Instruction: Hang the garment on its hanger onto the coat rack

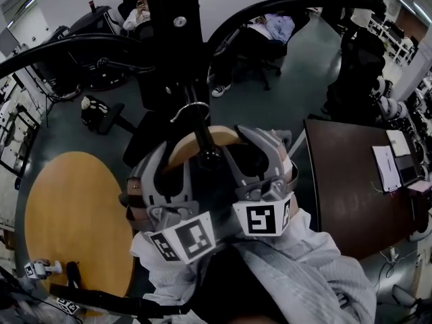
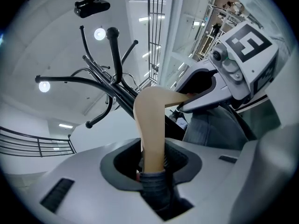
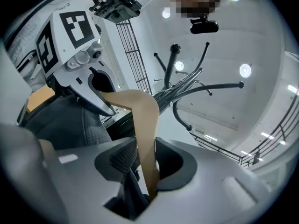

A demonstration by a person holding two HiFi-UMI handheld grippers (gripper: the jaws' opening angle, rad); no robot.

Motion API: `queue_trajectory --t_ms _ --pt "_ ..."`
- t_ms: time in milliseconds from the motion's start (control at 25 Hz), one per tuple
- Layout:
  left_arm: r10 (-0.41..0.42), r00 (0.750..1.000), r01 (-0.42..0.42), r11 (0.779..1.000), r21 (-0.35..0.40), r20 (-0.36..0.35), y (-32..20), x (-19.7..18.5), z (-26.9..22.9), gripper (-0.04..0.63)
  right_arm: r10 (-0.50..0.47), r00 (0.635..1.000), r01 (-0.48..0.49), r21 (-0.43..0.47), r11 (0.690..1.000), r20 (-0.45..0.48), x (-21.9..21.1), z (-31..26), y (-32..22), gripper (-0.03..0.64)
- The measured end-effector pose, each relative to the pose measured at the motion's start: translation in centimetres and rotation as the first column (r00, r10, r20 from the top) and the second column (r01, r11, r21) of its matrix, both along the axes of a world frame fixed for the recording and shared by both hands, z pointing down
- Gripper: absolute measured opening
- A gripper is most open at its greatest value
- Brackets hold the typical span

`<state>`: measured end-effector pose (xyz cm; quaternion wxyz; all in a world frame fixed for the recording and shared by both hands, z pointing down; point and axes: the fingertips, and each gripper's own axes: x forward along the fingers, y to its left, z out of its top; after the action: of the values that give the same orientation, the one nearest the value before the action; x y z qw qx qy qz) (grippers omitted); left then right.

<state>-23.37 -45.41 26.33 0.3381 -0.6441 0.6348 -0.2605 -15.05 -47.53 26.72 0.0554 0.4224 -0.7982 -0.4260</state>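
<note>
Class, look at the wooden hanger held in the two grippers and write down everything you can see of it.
The wooden hanger is a pale, smooth, curved bar with a thin metal hook on top. It is held up close to the black coat rack, and the hook is not yet on any arm. The left gripper and right gripper each have their jaws closed on one of its arms. The grey garment hangs from it, with fabric inside both jaws.

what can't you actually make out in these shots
- Head view: whether the hanger hook already sits on an arm of the coat rack. The dark pole behind it hides the depth.
- Head view: most of the garment, cut off by the bottom edge.
- Both gripper views: the ends of the hanger, sunk between the jaws under fabric.
</note>
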Motion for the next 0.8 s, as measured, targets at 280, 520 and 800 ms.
queue_trajectory --t_ms 280,520,800 --pt "0.015 1.0 -0.016 0.999 0.049 0.023 0.7 0.1 -0.1 0.123 -0.055 0.996 0.057 -0.02 0.998 0.065 -0.1 -0.2 1.4 0.123" --pt "0.089 0.996 -0.087 0.994 0.072 -0.02 2.1 0.1 -0.7 0.192 -0.109 0.993 0.11 -0.029 0.993 0.049 -0.5 -0.3 3.6 0.168" --pt "0.169 0.985 -0.165 0.981 0.1 -0.042 5.0 0.4 -1.6 0.216 -0.093 0.996 0.093 -0.055 0.994 0.0 -0.8 -0.1 5.8 0.196"
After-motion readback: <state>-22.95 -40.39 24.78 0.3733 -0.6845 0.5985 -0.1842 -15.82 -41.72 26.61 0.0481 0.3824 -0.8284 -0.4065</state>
